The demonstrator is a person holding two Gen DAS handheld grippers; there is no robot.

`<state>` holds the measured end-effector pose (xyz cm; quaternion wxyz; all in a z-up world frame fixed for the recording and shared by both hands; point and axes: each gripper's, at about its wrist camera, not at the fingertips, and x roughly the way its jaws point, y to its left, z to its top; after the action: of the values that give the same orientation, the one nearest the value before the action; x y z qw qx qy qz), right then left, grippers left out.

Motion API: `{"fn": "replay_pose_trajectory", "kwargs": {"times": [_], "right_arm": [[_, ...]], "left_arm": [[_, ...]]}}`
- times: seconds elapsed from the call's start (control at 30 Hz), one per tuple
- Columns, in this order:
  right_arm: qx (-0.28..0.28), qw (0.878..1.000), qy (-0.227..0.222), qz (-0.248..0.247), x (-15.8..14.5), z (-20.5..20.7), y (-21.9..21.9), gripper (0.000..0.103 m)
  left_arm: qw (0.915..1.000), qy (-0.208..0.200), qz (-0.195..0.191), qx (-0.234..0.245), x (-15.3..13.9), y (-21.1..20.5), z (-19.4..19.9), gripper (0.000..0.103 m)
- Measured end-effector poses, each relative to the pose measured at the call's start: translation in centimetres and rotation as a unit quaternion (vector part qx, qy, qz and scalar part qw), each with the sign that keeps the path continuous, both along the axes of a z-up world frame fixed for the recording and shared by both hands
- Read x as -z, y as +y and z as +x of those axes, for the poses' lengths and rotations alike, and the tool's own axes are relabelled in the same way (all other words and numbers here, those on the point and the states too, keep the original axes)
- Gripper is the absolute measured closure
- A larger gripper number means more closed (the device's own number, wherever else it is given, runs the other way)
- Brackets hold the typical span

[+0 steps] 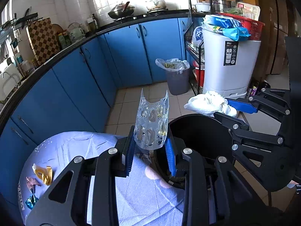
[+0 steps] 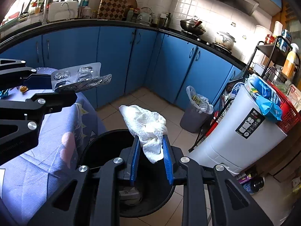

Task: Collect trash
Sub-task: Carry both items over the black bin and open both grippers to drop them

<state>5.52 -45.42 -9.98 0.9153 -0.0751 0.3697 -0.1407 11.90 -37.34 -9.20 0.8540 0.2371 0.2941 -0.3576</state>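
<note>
A: What is seen in the left tool (image 1: 151, 146)?

B: A clear pill blister pack (image 1: 152, 124) is pinched at its lower end between the blue pads (image 1: 170, 154), and its bowed length is held upright above the near edge of the black bin (image 1: 199, 131). In the right wrist view the same pack (image 2: 79, 78) is shown jutting from the left tool beside the table's corner.

A: And the right tool (image 2: 151, 146)?

B: A crumpled white paper towel (image 2: 148, 124) is gripped between its blue pads (image 2: 166, 160). The towel is held over the open mouth of the black bin (image 2: 105, 143), with its loose upper part spread above the rim. From the left wrist camera the towel (image 1: 208, 103) is seen at the far side of the bin's rim.

A: What is left on the table?

B: The table (image 1: 75, 146) is covered by a pale lilac cloth. Three small wrappers are seen near its left edge: a yellow one (image 1: 44, 174), a pink one (image 1: 33, 181) and a shiny blue one (image 1: 32, 201).

A: What is shown behind?

B: Blue kitchen cabinets (image 2: 112, 60) are lined under a black worktop. A grey lined waste bin (image 2: 195, 113), filled with scraps, is stood on the tiled floor (image 2: 120, 109) next to a white appliance (image 2: 239, 131).
</note>
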Motion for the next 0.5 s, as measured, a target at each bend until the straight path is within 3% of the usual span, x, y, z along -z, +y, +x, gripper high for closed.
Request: {"fn": "replay_pose_trajectory", "kwargs": {"times": [0.2, 0.27, 0.33, 0.5], "right_arm": [[0.006, 1.000, 0.003, 0.004, 0.32, 0.10, -0.66, 0.078], [0.008, 1.000, 0.005, 0.004, 0.50, 0.08, -0.71, 0.078], [0.009, 1.000, 0.006, 0.005, 0.59, 0.13, -0.81, 0.078], [0.009, 1.000, 0.009, 0.006, 0.71, 0.29, -0.83, 0.078]], "left_arm": [[1.0000, -0.007, -0.003, 0.003, -0.31, -1.04, 0.17, 0.063], [1.0000, -0.007, -0.002, -0.003, -0.40, -1.22, 0.42, 0.045], [0.9997, -0.016, -0.009, -0.016, -0.65, -1.03, 0.60, 0.013], [0.9993, -0.026, -0.012, -0.023, -0.88, -0.40, 0.82, 0.009]]}}
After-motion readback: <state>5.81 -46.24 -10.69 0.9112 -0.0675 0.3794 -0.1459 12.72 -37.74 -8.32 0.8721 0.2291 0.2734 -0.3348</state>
